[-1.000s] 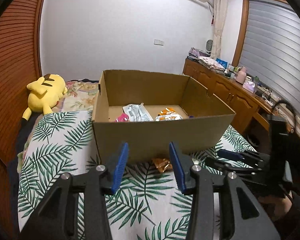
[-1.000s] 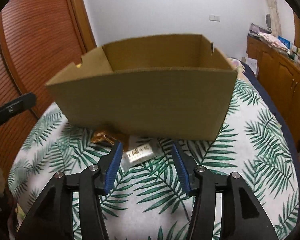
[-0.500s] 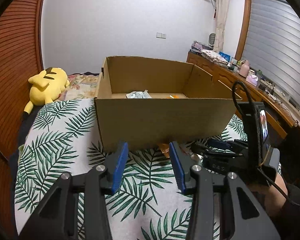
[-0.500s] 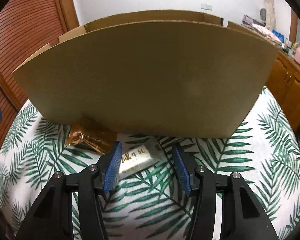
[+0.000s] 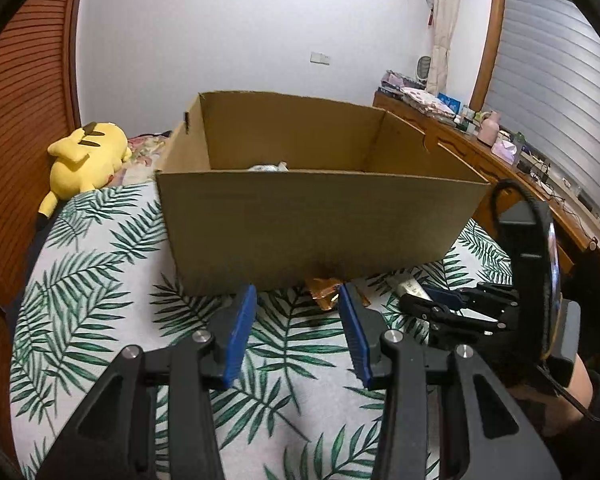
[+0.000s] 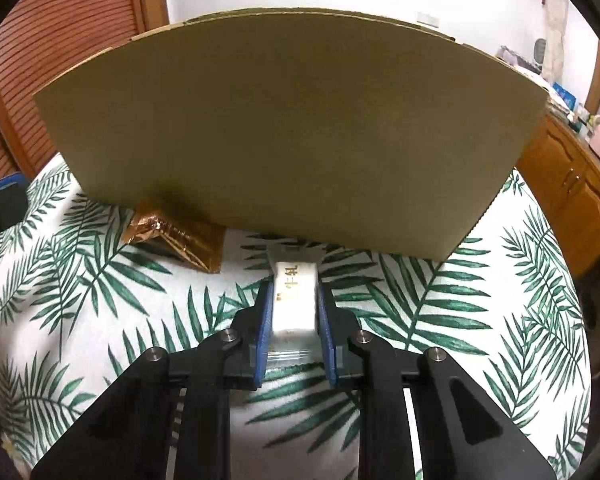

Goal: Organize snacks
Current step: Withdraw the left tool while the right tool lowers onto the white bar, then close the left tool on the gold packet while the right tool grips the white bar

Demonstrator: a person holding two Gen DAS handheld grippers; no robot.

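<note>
The white snack bar (image 6: pixel 294 300) lay low in the centre of the right wrist frame on the leaf-print bedspread (image 6: pixel 440 300), lengthwise between my right gripper (image 6: pixel 294 312), whose jaws had just closed and now pinched its two long sides. Its far end almost met the foot of the cardboard box (image 6: pixel 292 128), whose front wall filled the upper half of that frame and blocked the way ahead; bare bedspread lay to the lower left and right. A gold foil packet (image 6: pixel 176 236) rested at centre left, tucked against the box's bottom edge, near the bar but apart from it. In the left wrist frame my left gripper (image 5: pixel 296 320) hung with jaws parted around nothing, the bedspread open beneath it. A yellow plush toy (image 5: pixel 86 156) lay at far left.
</note>
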